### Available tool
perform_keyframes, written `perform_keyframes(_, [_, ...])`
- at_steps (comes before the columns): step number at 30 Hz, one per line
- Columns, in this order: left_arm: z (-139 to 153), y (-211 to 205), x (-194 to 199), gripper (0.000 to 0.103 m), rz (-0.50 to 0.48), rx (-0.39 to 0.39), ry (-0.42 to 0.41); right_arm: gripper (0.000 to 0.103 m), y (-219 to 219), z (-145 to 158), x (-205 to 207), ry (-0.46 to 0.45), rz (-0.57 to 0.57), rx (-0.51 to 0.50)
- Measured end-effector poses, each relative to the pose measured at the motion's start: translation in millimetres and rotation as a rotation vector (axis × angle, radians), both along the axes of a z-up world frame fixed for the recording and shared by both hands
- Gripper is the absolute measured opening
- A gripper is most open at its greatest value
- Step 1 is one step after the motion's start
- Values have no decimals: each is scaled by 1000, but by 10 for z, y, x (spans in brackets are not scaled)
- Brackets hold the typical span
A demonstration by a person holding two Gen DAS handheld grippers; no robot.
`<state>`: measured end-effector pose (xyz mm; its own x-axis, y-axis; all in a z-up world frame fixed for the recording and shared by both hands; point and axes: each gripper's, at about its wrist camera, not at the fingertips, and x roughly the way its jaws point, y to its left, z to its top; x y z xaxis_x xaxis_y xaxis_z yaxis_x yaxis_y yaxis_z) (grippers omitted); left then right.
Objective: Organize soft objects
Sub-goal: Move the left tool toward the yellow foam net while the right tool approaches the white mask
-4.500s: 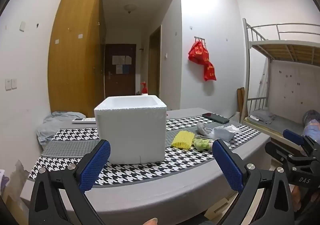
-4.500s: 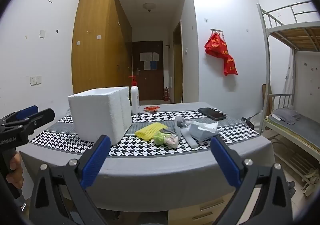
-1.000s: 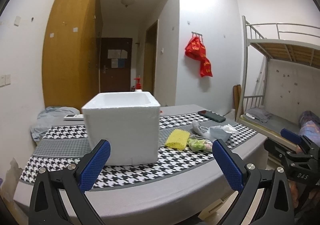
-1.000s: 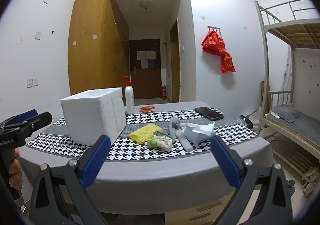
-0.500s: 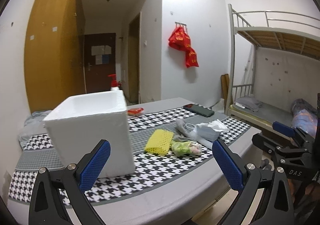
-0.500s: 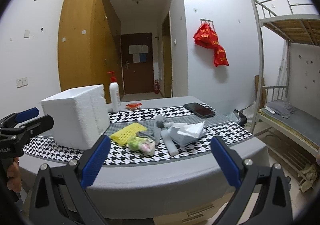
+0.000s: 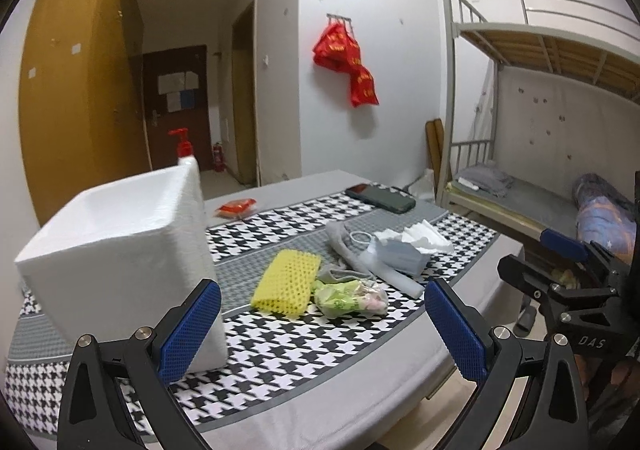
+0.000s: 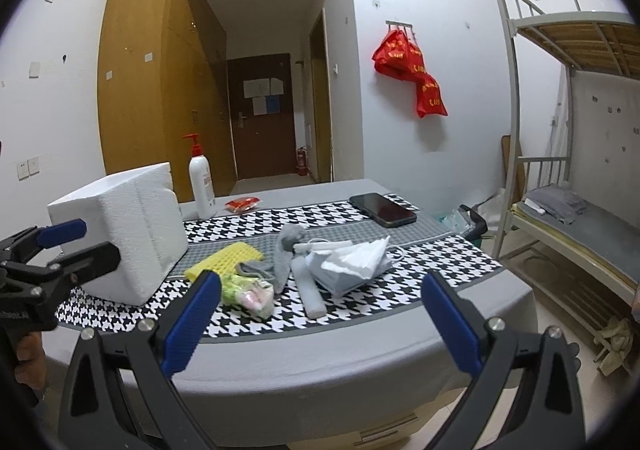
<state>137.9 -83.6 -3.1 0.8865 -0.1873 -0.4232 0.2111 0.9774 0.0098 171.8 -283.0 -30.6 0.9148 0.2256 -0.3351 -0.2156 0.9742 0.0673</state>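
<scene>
Dorm room with bunk bed at right; table point(image 8: 360, 362) under houndstooth cloth. Compared with a second ago, swung rightward and closer: white foam box point(image 7: 120, 258) now at left of frame, soft pile at centre, meaning approach begun, nothing yet moved. Yellow mesh sleeve point(image 7: 288, 282), green bag point(image 7: 352, 296), grey sock point(image 8: 286, 254) beside box. Left gripper point(image 7: 320, 330) and right gripper point(image 8: 320, 314) hovering before the table edge, jaws spread wide, empty.

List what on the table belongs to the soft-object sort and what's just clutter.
Job items: white foam box, yellow mesh sleeve, green-pink plastic bag, grey socks, white foam tube, tissue pack. Both grippers' jaws are open and empty.

Lying about: phone, pump bottle, red packet, red bags on the wall.
</scene>
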Motion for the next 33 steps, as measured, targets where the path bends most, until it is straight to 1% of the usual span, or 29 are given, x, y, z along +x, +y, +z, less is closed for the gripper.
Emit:
perform_keyframes(6, [-73,-135,264,102,-15,16,50,101,-121,-66,150,20,-5,17])
perform_keyframes(12, [-144,-173,542,100,16,17,100,101,-234,-108,305,44,-7,34])
perform_keyframes(18, [-212,-180,850,96,80,39,135,101,-277,-131,446,54,4,29])
perform_keyframes(20, [-236,-145,938,91,95,34,148,101,-292,-142,499,61,6,28])
perform_keyframes(22, [-269,-96,1033,90,121,22,167,101,-301,-157,547,66,7,27])
perform_keyframes(25, [-309,-63,1169,83,136,20,190,101,-309,-172,622,78,11,28])
perform_keyframes(33, [-461,-5,1392,83,154,22,243,101,-263,-189,777,91,33,5])
